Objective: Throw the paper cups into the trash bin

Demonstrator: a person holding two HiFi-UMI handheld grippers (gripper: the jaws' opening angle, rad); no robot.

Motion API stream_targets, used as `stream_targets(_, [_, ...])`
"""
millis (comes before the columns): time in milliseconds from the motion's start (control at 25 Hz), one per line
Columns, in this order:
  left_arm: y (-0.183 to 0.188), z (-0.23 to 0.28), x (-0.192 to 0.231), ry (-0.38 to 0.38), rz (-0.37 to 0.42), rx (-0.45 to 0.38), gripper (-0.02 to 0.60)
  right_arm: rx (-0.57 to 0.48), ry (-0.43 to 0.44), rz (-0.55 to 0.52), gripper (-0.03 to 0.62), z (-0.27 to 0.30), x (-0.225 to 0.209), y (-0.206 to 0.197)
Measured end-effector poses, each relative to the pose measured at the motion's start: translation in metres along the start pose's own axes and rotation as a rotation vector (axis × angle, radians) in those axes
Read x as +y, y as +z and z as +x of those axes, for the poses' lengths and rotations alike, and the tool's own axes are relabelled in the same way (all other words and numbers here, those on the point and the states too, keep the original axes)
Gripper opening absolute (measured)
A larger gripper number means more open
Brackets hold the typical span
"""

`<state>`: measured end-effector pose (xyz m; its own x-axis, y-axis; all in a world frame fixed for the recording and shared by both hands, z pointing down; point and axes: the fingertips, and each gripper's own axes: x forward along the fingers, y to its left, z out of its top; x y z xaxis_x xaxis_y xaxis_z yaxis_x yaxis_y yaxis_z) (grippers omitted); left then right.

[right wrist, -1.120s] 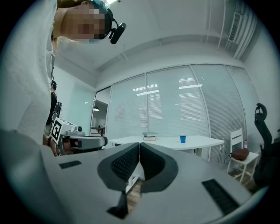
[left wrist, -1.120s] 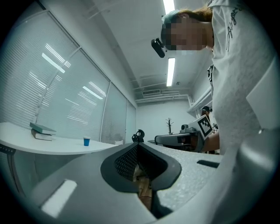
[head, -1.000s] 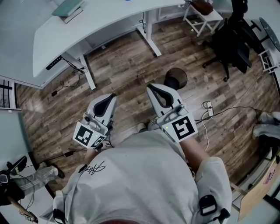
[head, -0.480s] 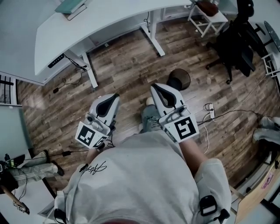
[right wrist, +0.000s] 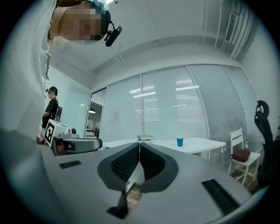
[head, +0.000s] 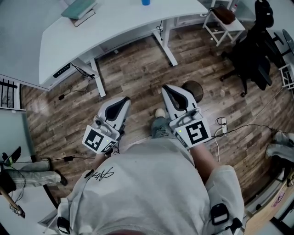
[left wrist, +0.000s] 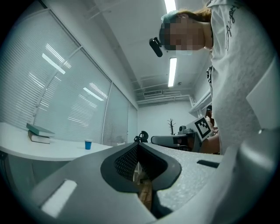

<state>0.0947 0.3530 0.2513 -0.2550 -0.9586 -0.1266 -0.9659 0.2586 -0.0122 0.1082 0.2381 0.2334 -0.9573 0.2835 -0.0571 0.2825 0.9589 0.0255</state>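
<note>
A blue paper cup point(head: 145, 2) stands on the white desk point(head: 115, 27) at the top edge of the head view. It also shows small and far off as the blue cup point(left wrist: 88, 145) and the blue cup point(right wrist: 180, 141). My left gripper point(head: 123, 99) and right gripper point(head: 166, 87) are held side by side over the wooden floor, pointing toward the desk. Both are shut, jaws touching, with nothing between them: left gripper point(left wrist: 138, 147), right gripper point(right wrist: 139, 147). A round dark container point(head: 192, 88), possibly the bin, sits on the floor just right of the right gripper.
Stacked books point(head: 80, 9) lie on the desk. A white stool with a brown bag point(head: 225, 18) and a black office chair point(head: 257, 50) stand at the right. Cables and a power strip point(head: 221, 125) lie on the floor. Another person's legs point(head: 27, 167) are at the left.
The desk and floor have slid down the head view as I moved toward the desk with both grippers. The blue cup has come into view at the top edge.
</note>
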Motion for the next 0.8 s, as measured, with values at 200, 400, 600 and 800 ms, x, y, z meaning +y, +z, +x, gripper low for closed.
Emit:
stream_targets(200, [0.000, 0.017, 0.022, 0.010, 0.008, -0.002, -0.003, -0.008, 0.014, 0.003, 0.011, 0.022, -0.016, 0.001])
stream_targets(400, [0.000, 0.033, 0.044, 0.030, 0.007, 0.000, -0.003, -0.005, 0.026, 0.009, 0.011, 0.046, -0.033, -0.003])
stream_targets(600, [0.000, 0.052, 0.068, 0.049, 0.001, -0.003, -0.003, 0.001, 0.038, 0.013, 0.011, 0.070, -0.053, -0.003])
stream_targets(800, [0.001, 0.074, 0.086, 0.064, 0.012, 0.001, -0.003, 0.007, 0.054, 0.020, 0.011, 0.087, -0.073, -0.003])
